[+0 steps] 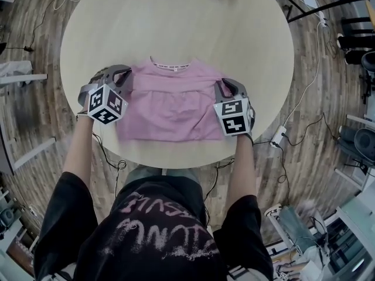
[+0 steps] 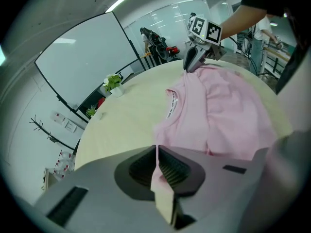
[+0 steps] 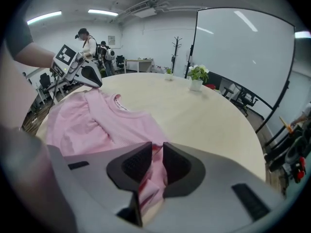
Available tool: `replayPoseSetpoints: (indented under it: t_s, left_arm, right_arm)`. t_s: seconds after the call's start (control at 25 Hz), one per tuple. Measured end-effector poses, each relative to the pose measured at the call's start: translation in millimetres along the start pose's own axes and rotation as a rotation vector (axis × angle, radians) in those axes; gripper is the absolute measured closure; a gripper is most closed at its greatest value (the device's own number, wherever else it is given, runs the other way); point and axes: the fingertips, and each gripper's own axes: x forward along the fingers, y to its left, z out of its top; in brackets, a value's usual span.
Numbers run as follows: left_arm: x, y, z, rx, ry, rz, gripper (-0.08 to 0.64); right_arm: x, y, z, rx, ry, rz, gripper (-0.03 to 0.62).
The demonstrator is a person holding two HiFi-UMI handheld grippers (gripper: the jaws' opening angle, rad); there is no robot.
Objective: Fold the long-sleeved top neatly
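The round pale table filled most of the head view. The pink long-sleeved top lay flat on its near half, neckline pointing away from the person and hem close to the table's near edge. No sleeve stuck out on either side, so the garment read as a squat rectangle. The sleeves had probably been turned in already, though where they lay under the cloth could not be made out.

The left gripper sat at the top's left edge, clenched on a thin fold of pink fabric. The right gripper sat at the right edge near the shoulder. Its jaws stood a little apart with a loose bunch of the cloth between them, apparently released rather than pinched.

This looked like the end of a side fold being laid down. The next move called for the left jaws to let go as well. Both grippers would then need to take the hem corners and carry them evenly toward the neckline, keeping the edges square.
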Motion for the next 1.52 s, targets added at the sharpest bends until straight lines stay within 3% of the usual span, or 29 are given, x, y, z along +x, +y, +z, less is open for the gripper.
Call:
replayPoseSetpoints:
  t_s: [0.4,0.56,0.8,0.96,1.08,1.32,1.52]
  left_arm:
    - [-49,24,27,-0.108,-0.148,0.049,0.549]
    - [-72,26,66,-0.154,-0.306,-0.029,0.549]
    - [-95,26,112,-0.083,-0.432,-0.106,0.549]
    - [-95,12,139,0.025,-0.451,-0.155,0.549]
    - [-95,-6,154,0.162,-0.436,-0.265,0.549]
    - [-81,-40,184,0.457,-0.34,-0.471,0.549]
    - [-43,-70,213,0.66,-0.259,-0.548,0.548]
  right_arm:
    - [-71,-19,4,0.157,-0.139,-0.126,0.586]
    - [-97,-12,-13,0.222,-0.15,-0.16,0.586]
    - [-123,21,-36,0.335,-0.167,-0.184,0.586]
    - [-133,37,-59,0.401,-0.172,-0.21,0.586]
    - [-138,50,-72,0.477,-0.183,-0.212,0.586]
    - [-132,68,-100,0.573,-0.135,-0.188,0.586]
    - [-120,79,-110,0.598,-0.085,-0.154,0.541]
